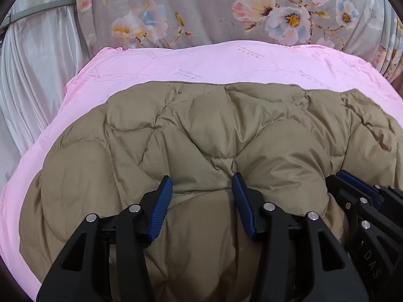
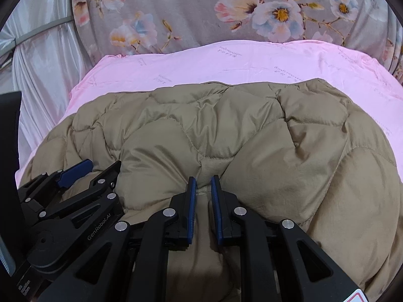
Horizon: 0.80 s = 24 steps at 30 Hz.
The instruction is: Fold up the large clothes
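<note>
Tan quilted jacket [image 1: 214, 130] fills centre and lower frame in both views, spread on pink sheet [image 1: 176, 68]; floral fabric [image 1: 201, 7] across top, white curtain [image 1: 37, 63] upper left

Left tool [image 1: 202, 183] wide, blue pads pressed into puffy near edge, nothing pinched

Right tool [image 2: 203, 180] narrow, small fold of jacket between pads

Tools side by side, near each other, lower frame

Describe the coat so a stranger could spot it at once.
Find the pink sheet below the floral curtain. The coat lies on that sheet, nearest the grippers. It is the only tan, puffy thing, quilted in curved stitching.
</note>
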Each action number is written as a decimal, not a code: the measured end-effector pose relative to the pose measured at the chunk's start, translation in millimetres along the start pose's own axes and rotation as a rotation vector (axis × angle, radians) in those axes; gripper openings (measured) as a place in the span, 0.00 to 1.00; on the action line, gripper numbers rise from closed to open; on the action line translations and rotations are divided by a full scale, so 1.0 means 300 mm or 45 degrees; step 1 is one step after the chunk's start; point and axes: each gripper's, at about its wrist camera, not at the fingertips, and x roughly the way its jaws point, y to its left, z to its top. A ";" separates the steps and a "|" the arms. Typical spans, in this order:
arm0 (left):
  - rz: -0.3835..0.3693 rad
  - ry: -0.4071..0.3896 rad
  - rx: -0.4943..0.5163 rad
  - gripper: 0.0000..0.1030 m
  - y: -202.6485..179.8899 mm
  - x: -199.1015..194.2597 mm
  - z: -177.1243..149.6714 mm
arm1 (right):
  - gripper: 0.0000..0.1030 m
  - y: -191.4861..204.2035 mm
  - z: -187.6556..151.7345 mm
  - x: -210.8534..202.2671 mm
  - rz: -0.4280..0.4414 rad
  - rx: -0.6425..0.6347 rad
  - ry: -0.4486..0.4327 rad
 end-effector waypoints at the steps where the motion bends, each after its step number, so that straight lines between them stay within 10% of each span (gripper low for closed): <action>1: -0.033 -0.006 -0.028 0.47 0.017 -0.005 0.001 | 0.14 -0.006 0.001 0.000 0.015 0.011 0.000; 15: -0.068 0.094 -0.617 0.68 0.588 -0.254 -0.187 | 0.16 0.155 0.019 -0.124 0.095 -0.040 0.006; 24: -0.107 0.157 -0.748 0.78 0.626 -0.181 -0.235 | 0.16 0.140 -0.013 -0.056 0.137 0.021 0.086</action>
